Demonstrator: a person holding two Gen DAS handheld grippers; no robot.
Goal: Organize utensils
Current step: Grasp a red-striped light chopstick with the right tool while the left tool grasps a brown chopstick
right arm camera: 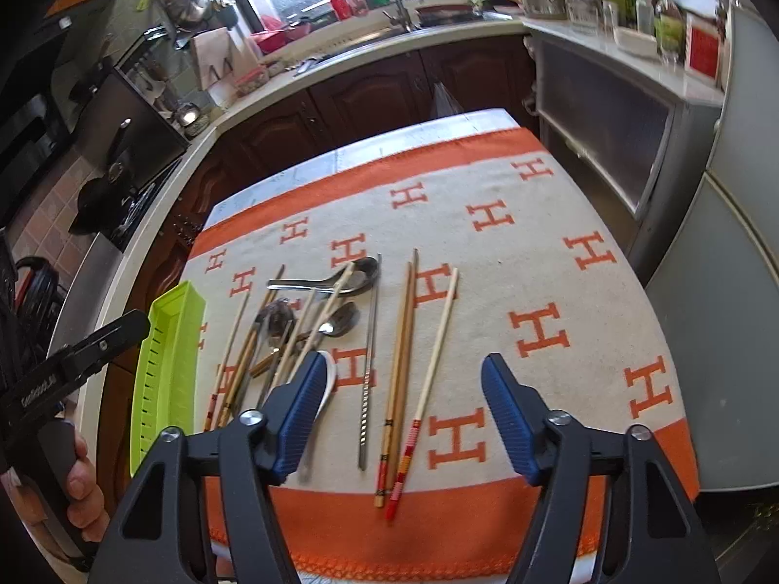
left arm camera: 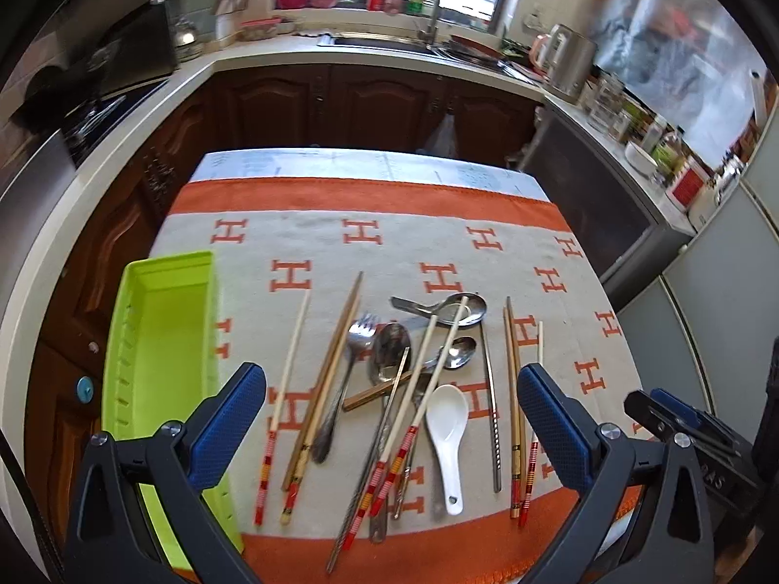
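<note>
The left claw (left arm camera: 392,418) hangs above the near edge of the bench (left arm camera: 341,165) with its blue pads (left arm camera: 229,426) wide apart and nothing between them. The right claw (right arm camera: 404,413) is likewise spread and empty, hovering over the right-hand part of the spread.

Between and beyond the left claw's pads lies the tangle: a white ceramic spoon (left arm camera: 448,438), a fork (left arm camera: 348,374), several metal spoons (left arm camera: 389,350) and red-banded chopsticks (left arm camera: 414,418) crossing over them. To the left, along the bench edge, sits the green tray (left arm camera: 160,340), empty as far as can be seen. In the right wrist view a steel chopstick (right arm camera: 371,360), a brown wooden pair (right arm camera: 399,365) and a pale chopstick (right arm camera: 433,370) lie nearly parallel, apart from the pile, on the orange-and-cream cloth (right arm camera: 535,253).

The sorting appears not yet begun, so the step in hand is likely a first pick. Starting with pieces that lie clear would be wise: the right claw could come down across the pale chopstick, pads either side of its shaft near the middle so it does not tip. For the left claw, the lone chopstick (left arm camera: 287,389) nearest the tray looks easiest. The crossed pieces in the pile should wait, since lifting one from beneath would likely drag its neighbours.
</note>
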